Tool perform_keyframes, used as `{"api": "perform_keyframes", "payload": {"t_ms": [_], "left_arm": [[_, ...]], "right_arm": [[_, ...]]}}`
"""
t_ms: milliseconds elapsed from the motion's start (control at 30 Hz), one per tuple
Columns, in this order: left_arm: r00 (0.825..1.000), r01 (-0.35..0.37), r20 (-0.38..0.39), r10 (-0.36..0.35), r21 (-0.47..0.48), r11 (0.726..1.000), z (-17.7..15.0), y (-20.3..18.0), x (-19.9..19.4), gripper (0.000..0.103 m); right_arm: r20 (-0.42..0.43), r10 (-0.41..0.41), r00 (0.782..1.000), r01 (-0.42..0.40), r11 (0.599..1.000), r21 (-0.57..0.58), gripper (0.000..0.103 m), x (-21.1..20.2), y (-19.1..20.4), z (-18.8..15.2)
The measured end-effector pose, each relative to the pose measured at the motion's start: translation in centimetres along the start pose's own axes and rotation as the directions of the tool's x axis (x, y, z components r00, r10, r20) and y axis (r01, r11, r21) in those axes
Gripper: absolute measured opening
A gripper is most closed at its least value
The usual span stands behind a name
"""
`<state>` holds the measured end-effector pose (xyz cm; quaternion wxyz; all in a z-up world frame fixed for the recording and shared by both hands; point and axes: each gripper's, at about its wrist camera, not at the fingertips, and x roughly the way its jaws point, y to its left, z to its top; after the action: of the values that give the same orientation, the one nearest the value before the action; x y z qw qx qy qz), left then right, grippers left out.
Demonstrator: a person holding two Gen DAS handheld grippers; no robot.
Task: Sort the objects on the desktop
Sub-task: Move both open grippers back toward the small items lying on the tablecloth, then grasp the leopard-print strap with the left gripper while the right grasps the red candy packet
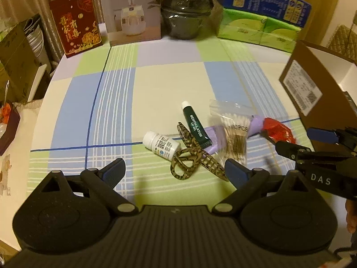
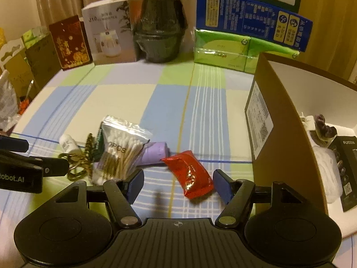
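Observation:
A heap of small things lies on the checked tablecloth: a white pill bottle (image 1: 161, 145), a leopard-print hair clip (image 1: 191, 160), a green Mentholatum tube (image 1: 196, 127), a bag of cotton swabs (image 1: 234, 131), a purple roll (image 2: 156, 154) and a red foil packet (image 2: 191, 174). My left gripper (image 1: 175, 172) is open and empty, just in front of the hair clip and bottle. My right gripper (image 2: 178, 185) is open, its fingers on either side of the red packet, which lies on the cloth. The right gripper also shows in the left wrist view (image 1: 312, 140).
An open brown cardboard box (image 2: 279, 102) stands at the right with several items inside. Along the back stand a red gift box (image 1: 75, 22), a humidifier box (image 1: 131, 11), a dark vase (image 1: 187, 15), green tissue packs (image 1: 258, 31) and a blue box (image 2: 252, 20).

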<state>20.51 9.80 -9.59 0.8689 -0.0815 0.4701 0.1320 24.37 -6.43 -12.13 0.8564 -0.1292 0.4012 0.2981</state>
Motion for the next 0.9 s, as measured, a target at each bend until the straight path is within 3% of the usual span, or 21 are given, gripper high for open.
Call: {"api": "perform_keyframes", "payload": {"t_ms": [300,500,633,767,900], "left_arm": [[0.998,-0.041,-0.039,0.039,-0.046,0.998,1.0,-0.5,3.6,0.094],[0.997,-0.046,-0.058,0.043,-0.062,0.997,1.0,-0.5,5.0,0.087],[0.998,-0.028,-0.049,0.026,-0.039,0.999,0.6,-0.2,4.8,0.078],[0.999,-0.001,-0.032,0.000,-0.011,1.000,0.0,0.5,4.0,0.057],[1.000,-0.008,-0.015,0.009,0.059,0.998,-0.9,1.0,3.2,0.057]], "right_arm": [[-0.029,-0.006,1.000,0.007,1.000,0.005,0.066,2.1,-0.4,0.7],[-0.040,-0.005,0.999,0.006,1.000,0.018,0.066,2.9,-0.9,0.8],[-0.046,-0.002,0.999,0.003,1.000,0.024,0.066,3.2,-1.1,0.8],[-0.055,0.004,0.998,-0.002,1.000,0.025,0.065,3.3,-1.2,0.6],[-0.062,-0.001,0.998,0.003,0.999,0.032,0.064,3.4,-1.4,0.4]]}}
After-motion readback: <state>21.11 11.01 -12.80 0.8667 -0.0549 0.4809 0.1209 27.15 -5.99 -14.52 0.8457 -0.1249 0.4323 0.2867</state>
